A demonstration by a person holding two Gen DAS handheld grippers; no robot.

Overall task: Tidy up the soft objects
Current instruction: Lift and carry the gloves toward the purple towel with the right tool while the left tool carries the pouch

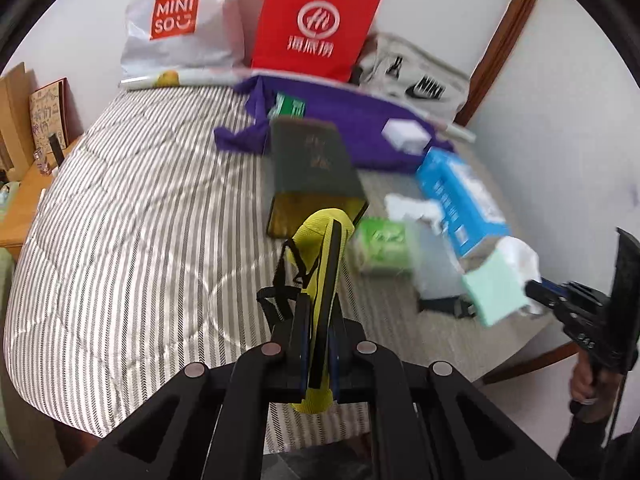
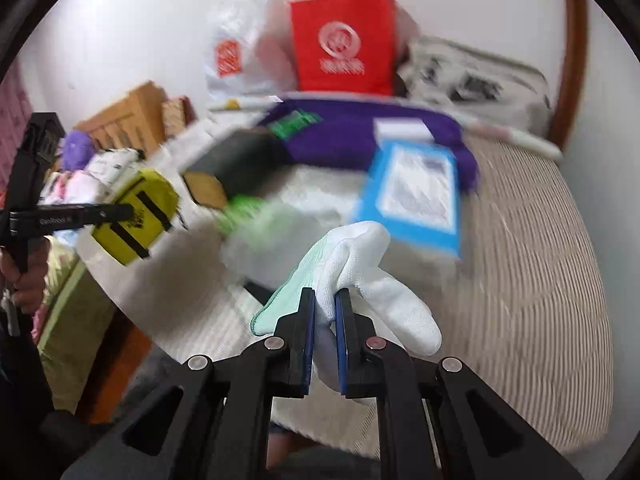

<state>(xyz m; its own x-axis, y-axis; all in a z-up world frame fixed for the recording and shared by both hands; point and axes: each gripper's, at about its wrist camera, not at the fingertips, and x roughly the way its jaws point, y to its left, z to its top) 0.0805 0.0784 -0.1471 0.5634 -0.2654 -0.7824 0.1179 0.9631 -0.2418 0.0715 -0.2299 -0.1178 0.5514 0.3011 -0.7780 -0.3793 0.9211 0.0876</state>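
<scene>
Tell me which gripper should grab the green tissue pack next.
Neither is free: the left gripper is shut on the yellow pouch, the right gripper on the white glove. The green tissue pack lies nearer the left, so probably left, after unloading.

Left gripper [image 1: 320,312] clamped on a yellow pouch [image 1: 320,248]; beyond the fingertips, a dark book [image 1: 312,168] on the striped bed [image 1: 140,200].

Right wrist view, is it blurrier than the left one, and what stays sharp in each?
Right wrist view: heavier motion smear; the blue box and red bag are streaked, while the right tool and its white glove stay crisp. Left wrist view: red bag lettering readable, left tool and yellow pouch sharp, dark book blurred.
</scene>
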